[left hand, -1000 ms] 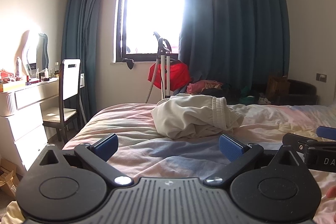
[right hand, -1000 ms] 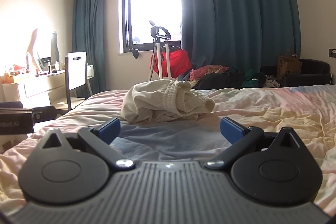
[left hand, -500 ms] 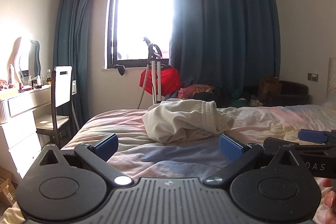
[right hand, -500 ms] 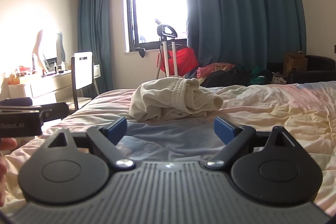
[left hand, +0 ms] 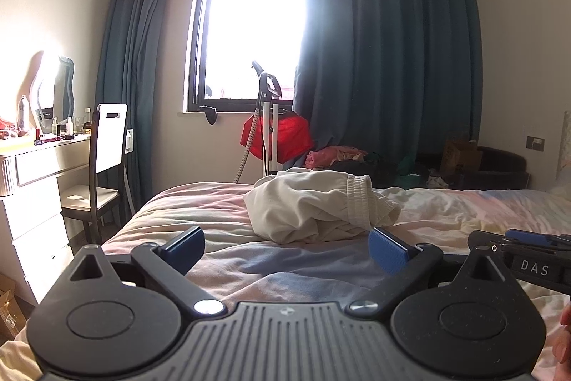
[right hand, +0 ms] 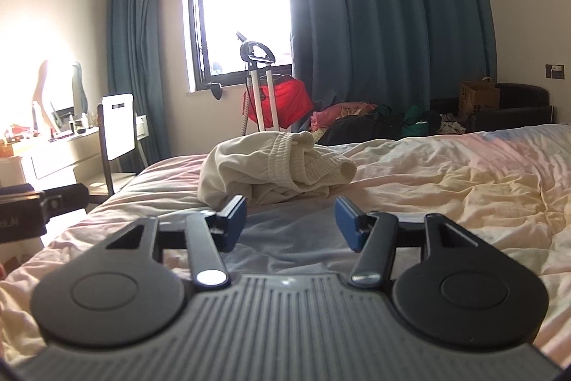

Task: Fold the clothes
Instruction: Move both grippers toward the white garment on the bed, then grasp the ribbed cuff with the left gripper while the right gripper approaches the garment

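Note:
A cream garment [left hand: 317,207] with a ribbed waistband lies crumpled in a heap on the bed [left hand: 200,213]; the right wrist view shows the same garment [right hand: 274,166]. My left gripper [left hand: 285,250] hovers just short of the heap, open, with nothing between its blue pads. My right gripper [right hand: 289,224] is also open and empty, its pads narrower apart, close in front of the heap. The right gripper's body shows at the right edge of the left wrist view, and the left one at the left edge of the right wrist view.
The rumpled pastel sheet [right hand: 464,188] stretches to the right. A chair [left hand: 107,166] and a white dresser [left hand: 32,188] stand left of the bed. Behind it are a garment steamer [left hand: 266,127], a clothes pile [right hand: 357,116], a dark armchair [right hand: 514,109] and blue curtains.
Both grippers have moved nearer the garment and tilted up a little. The right gripper's pads have come closer together; the left gripper's spread is unchanged.

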Tool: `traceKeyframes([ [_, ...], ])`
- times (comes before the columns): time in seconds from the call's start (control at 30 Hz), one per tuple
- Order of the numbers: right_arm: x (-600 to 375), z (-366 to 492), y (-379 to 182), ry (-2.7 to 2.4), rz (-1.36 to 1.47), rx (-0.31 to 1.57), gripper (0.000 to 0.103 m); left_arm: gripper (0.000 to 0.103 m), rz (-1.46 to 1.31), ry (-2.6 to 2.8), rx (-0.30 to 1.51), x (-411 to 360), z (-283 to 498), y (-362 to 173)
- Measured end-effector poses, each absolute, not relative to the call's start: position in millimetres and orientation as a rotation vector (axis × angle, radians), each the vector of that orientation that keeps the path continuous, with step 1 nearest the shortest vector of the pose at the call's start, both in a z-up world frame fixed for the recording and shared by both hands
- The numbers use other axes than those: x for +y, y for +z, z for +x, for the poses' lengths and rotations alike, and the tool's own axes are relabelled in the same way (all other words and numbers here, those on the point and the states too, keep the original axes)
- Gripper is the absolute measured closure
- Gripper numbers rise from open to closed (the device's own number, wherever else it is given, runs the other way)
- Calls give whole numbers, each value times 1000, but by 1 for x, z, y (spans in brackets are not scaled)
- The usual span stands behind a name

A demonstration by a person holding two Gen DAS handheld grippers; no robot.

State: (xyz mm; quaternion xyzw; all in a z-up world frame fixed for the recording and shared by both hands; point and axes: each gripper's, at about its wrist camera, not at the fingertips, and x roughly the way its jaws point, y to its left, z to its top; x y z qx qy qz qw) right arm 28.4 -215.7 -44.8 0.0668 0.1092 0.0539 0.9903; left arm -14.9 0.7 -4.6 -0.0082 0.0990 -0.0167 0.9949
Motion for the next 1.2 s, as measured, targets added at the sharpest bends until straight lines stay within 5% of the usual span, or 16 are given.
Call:
traceKeyframes([
  [0.07, -215, 28, -44, 100, 139, 230, 72, 4, -11, -32, 201, -1, -14, -5],
  [0.13, -215, 28, -42, 91, 144, 242, 78, 4, -11, -31, 206, -2, -12, -5],
  [0.53, -221, 35, -29, 76, 202, 281, 77, 3, -6, -30, 241, -2, -5, -6],
  [0.6, -225, 41, -21, 59, 217, 287, 65, 3, 11, -37, 257, -7, 3, -8],
  [0.67, -231, 49, -6, 42, 227, 272, 29, 3, 28, -44, 273, -12, 11, -10],
  [0.73, -238, 52, 7, 43, 250, 235, 13, 3, 46, -51, 290, -17, 20, -13],
  [0.9, -254, 65, 27, 21, 255, 210, 14, 3, 128, -83, 317, -45, 67, -18],
  [1.2, -288, 91, -21, -116, 238, 271, 14, 3, 300, -113, 338, -134, 243, -20],
])
